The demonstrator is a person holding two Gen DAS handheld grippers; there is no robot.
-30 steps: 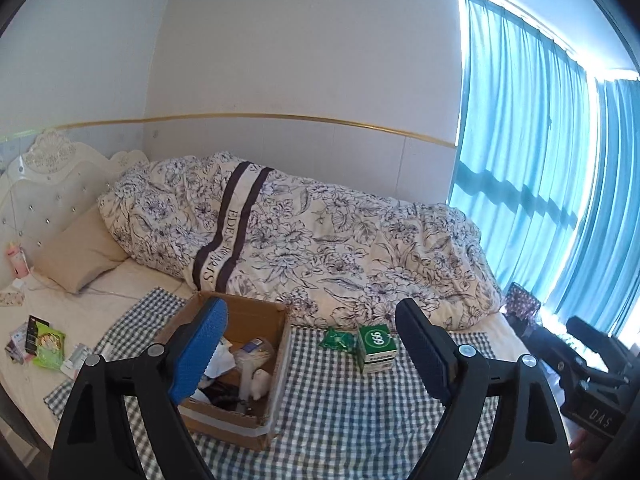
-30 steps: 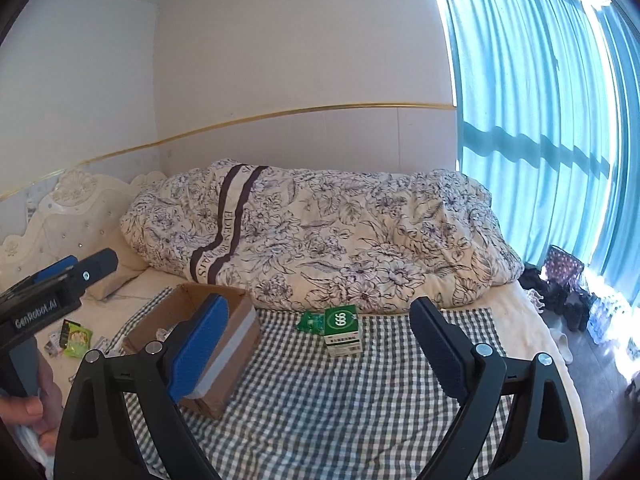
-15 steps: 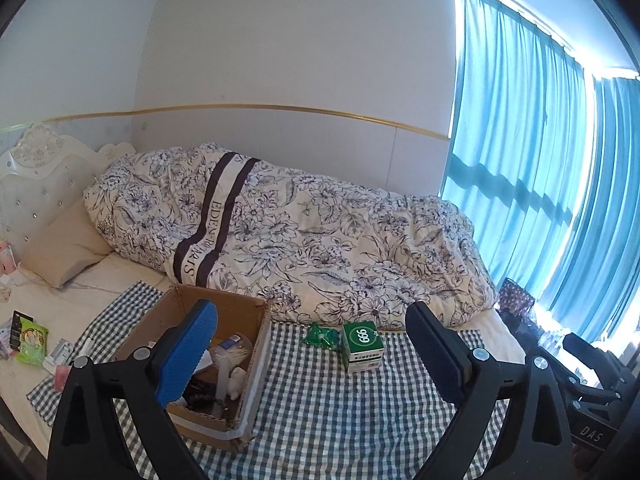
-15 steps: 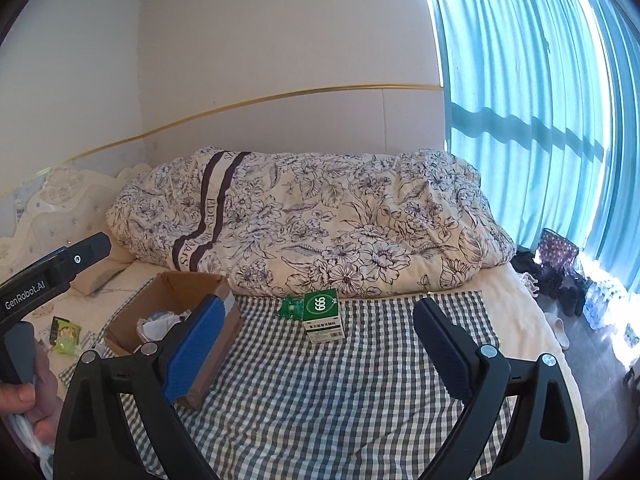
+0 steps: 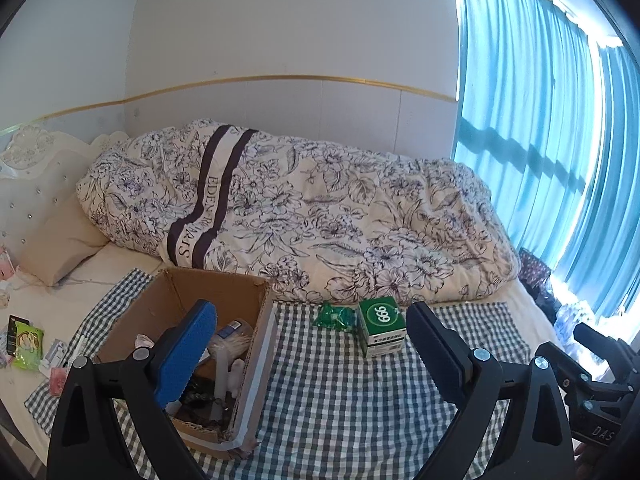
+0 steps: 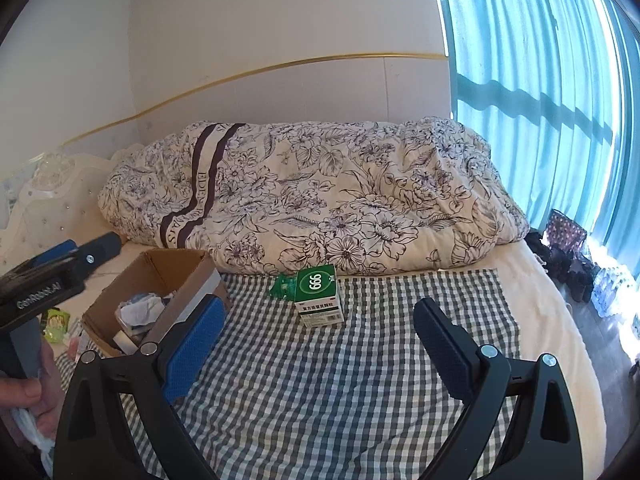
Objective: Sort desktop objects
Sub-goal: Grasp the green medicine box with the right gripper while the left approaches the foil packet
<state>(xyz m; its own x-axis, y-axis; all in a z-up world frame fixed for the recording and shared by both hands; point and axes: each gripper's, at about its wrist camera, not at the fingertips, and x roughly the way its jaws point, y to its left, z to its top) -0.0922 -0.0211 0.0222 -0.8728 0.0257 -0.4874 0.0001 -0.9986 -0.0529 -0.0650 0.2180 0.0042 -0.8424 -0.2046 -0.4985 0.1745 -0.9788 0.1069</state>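
Observation:
A green and white medicine box (image 5: 381, 331) (image 6: 319, 295) stands on the checked cloth (image 5: 340, 392) (image 6: 320, 380), with a green foil packet (image 5: 335, 317) (image 6: 284, 286) just to its left. An open cardboard box (image 5: 192, 344) (image 6: 160, 292) holding several items sits at the cloth's left end. My left gripper (image 5: 312, 348) is open above the cloth, its blue left finger over the cardboard box. My right gripper (image 6: 316, 340) is open and empty, a short way in front of the medicine box.
A rolled floral duvet (image 5: 304, 220) (image 6: 320, 200) lies behind the cloth. Small packets (image 5: 24, 344) are scattered on the sheet at left. A hand (image 6: 28, 396) holds the left gripper's handle. Blue curtains (image 6: 560, 80) hang at right, with bags (image 6: 564, 240) on the floor.
Both grippers have dropped lower and closer to the cloth; the medicine box and cardboard box appear larger. Both stay open and empty.

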